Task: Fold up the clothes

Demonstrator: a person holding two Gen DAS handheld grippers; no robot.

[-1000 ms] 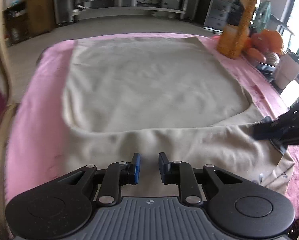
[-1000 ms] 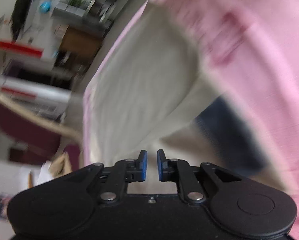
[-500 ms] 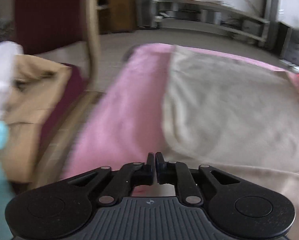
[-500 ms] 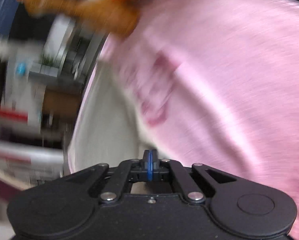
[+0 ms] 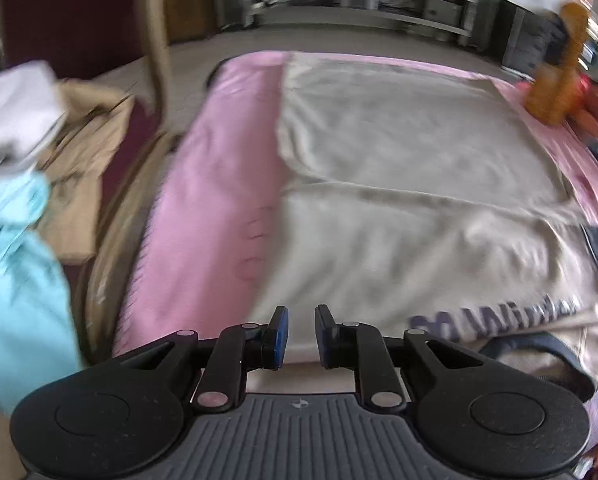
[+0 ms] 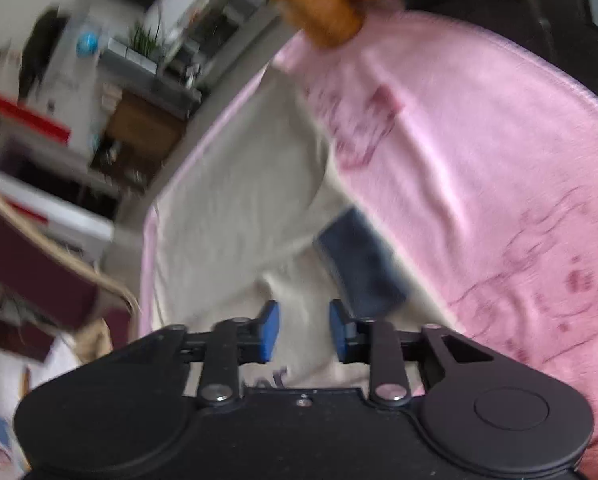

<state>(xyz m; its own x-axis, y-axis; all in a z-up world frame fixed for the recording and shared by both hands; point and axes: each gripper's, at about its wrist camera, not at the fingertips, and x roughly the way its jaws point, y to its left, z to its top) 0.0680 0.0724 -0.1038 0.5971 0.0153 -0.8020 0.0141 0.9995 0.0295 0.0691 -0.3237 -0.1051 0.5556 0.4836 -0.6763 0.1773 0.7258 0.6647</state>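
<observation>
A beige garment [image 5: 411,184] lies spread on a pink blanket [image 5: 215,184], its near part folded over with dark lettering and a navy collar showing at the right. My left gripper [image 5: 298,334] is open and empty above the garment's near left edge. In the right wrist view the same garment [image 6: 235,208] shows with a navy patch [image 6: 363,256]. My right gripper [image 6: 303,326] is open and empty just above the cloth near that patch.
A pile of clothes, beige [image 5: 87,148], white and light blue [image 5: 15,264], lies on a dark red chair at the left. An orange bottle [image 5: 559,80] and fruit stand at the table's far right corner. Shelves stand beyond the table.
Both grippers were shut half a second ago and are open now. The left view has swung back right toward the garment; the folded near part with lettering now lies flat.
</observation>
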